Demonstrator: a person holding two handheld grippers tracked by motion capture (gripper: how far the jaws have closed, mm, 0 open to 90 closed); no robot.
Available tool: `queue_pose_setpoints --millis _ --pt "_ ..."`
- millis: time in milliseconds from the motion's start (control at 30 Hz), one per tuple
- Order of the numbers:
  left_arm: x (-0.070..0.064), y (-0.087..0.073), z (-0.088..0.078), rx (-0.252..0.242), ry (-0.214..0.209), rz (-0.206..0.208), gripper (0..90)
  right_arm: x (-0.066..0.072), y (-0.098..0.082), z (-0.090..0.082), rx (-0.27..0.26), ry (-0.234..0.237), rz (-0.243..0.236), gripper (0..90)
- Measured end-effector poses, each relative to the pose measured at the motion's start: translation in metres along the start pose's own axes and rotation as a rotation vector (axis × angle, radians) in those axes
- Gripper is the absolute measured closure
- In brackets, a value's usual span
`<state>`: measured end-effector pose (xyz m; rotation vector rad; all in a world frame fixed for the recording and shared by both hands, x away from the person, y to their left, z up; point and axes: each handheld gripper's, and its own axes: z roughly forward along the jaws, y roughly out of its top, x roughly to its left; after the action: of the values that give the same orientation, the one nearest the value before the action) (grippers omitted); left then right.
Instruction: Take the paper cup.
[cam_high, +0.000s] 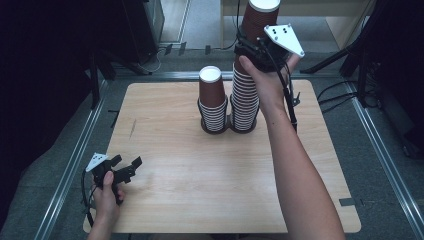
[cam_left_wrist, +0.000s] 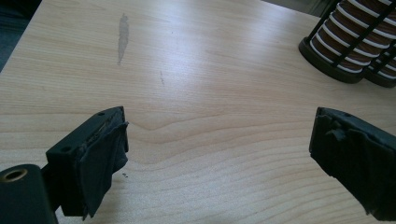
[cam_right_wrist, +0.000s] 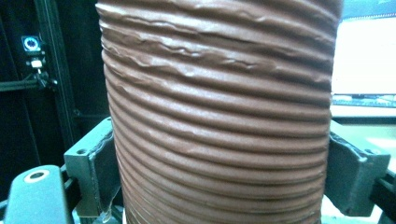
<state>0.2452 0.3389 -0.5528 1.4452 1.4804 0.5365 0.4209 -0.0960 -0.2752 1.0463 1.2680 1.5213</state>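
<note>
The tall stack of brown paper cups (cam_right_wrist: 219, 112) stands upright between our right gripper (cam_high: 260, 50) jaws, its long axis vertical, mouths pointing up; the jaws press on its ribbed sides from both flanks, clamped around an upper section. Below the jaws the rest of the column runs down into a black holder (cam_high: 243, 126) on the table (cam_high: 200, 190) (a shorter stack (cam_high: 213, 100) sits just beside it). Our left gripper (cam_left_wrist: 219, 154) rests well apart near the table's near corner, jaws wide and empty, so the right hand is the nearer one, and we judge the lift goes straight up.
</note>
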Motion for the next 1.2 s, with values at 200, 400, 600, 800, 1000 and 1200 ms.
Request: queue_pose_setpoints --millis 200,400,600,800,1000,1200 --pt "0.0 0.0 0.0 0.0 -0.002 0.0 4.2 0.003 0.015 -0.008 -0.034 -0.009 -0.005 13.1" --pt "0.0 0.0 0.0 0.0 -0.001 0.001 4.2 -0.001 0.023 -0.016 -0.04 -0.007 0.01 13.1" --pt "0.0 0.0 0.0 -0.001 -0.004 0.001 4.2 -0.006 0.023 -0.027 -0.044 -0.005 0.005 13.1" --pt "0.0 0.0 0.0 -0.002 -0.004 0.004 4.2 -0.013 0.022 -0.04 -0.048 -0.021 -0.001 13.1" --pt "0.0 0.0 0.0 -0.001 -0.004 0.006 4.2 -0.019 0.017 -0.052 -0.045 -0.031 -0.021 13.0" --pt "-0.001 0.0 0.0 -0.001 -0.005 0.01 4.2 -0.023 0.012 -0.066 -0.041 -0.039 -0.04 13.0"
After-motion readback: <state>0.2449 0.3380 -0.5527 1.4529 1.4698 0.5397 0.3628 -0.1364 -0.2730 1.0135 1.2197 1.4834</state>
